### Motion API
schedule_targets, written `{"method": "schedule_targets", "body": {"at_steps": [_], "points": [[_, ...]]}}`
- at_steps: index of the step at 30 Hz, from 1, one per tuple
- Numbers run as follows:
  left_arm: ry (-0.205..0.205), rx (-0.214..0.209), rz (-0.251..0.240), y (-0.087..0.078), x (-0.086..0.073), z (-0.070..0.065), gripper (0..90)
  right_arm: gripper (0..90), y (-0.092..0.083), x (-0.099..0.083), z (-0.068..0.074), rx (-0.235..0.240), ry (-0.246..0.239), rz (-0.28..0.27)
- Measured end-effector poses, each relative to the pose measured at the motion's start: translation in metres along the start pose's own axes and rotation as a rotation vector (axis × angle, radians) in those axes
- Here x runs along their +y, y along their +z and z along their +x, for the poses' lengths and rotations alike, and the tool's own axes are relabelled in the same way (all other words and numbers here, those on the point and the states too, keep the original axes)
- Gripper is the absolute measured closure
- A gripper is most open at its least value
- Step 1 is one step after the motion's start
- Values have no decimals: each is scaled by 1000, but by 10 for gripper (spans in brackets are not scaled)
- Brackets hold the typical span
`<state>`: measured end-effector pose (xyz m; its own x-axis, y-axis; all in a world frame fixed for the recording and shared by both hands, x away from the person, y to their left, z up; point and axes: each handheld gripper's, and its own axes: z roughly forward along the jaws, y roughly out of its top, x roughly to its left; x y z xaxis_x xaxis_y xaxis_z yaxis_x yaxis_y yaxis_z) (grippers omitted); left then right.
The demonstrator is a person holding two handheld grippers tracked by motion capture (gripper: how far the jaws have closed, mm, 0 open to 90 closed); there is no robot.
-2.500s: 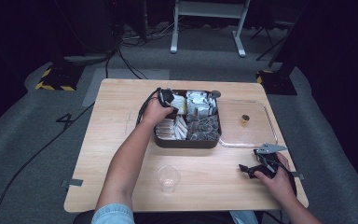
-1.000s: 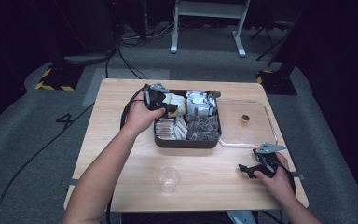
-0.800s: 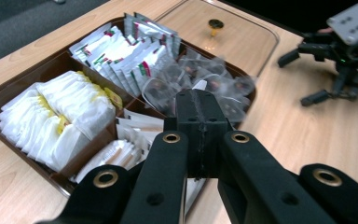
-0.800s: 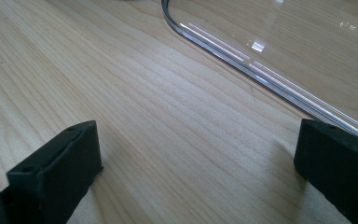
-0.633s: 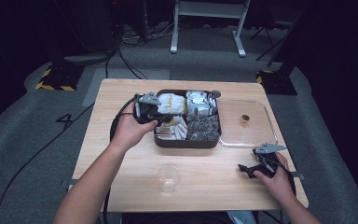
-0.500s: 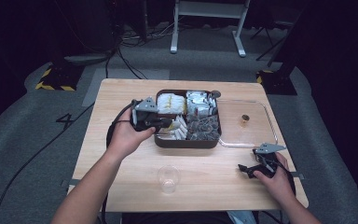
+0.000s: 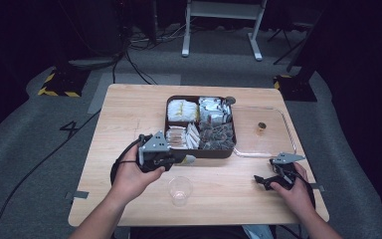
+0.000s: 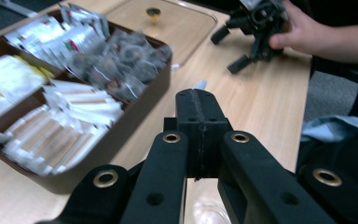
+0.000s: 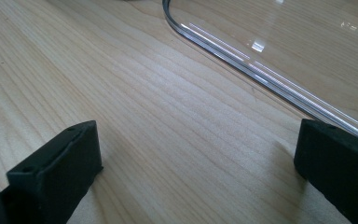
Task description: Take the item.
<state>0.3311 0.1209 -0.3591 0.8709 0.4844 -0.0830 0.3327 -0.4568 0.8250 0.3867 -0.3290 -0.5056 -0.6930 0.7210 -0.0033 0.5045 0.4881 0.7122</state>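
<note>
A dark brown box (image 7: 233,149) with compartments of sachets and tea bags stands mid-table. My left gripper (image 7: 183,159) hovers at the box's near-left corner, just above a clear plastic cup (image 7: 180,189). Its jaws are shut on a small white packet (image 7: 189,159); in the left gripper view a sliver of the packet (image 8: 199,84) peeks past the closed tips of that gripper (image 8: 199,100). My right gripper (image 7: 259,180) rests on the table at the near right, and its jaws stand wide open with bare wood between them (image 9: 196,163).
A clear lid (image 7: 278,144) with a small knob (image 7: 261,125) lies flat to the right of the box; its rim (image 9: 261,77) runs just ahead of the right gripper. A black cable (image 7: 114,169) loops beside the left hand.
The left gripper has pulled back from the box's far-left compartment to its near-left corner above the cup, with a white packet in it. The right gripper has not moved.
</note>
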Motion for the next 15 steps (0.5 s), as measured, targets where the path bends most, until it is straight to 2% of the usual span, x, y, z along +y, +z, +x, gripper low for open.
{"method": "schedule_targets", "body": {"at_steps": [8,15], "points": [[29,19,-11,3,-16,-18,900,6,0,0,0,0,0,0],[27,-3,0,2,-27,-28,900,6,0,0,0,0,0,0]]}}
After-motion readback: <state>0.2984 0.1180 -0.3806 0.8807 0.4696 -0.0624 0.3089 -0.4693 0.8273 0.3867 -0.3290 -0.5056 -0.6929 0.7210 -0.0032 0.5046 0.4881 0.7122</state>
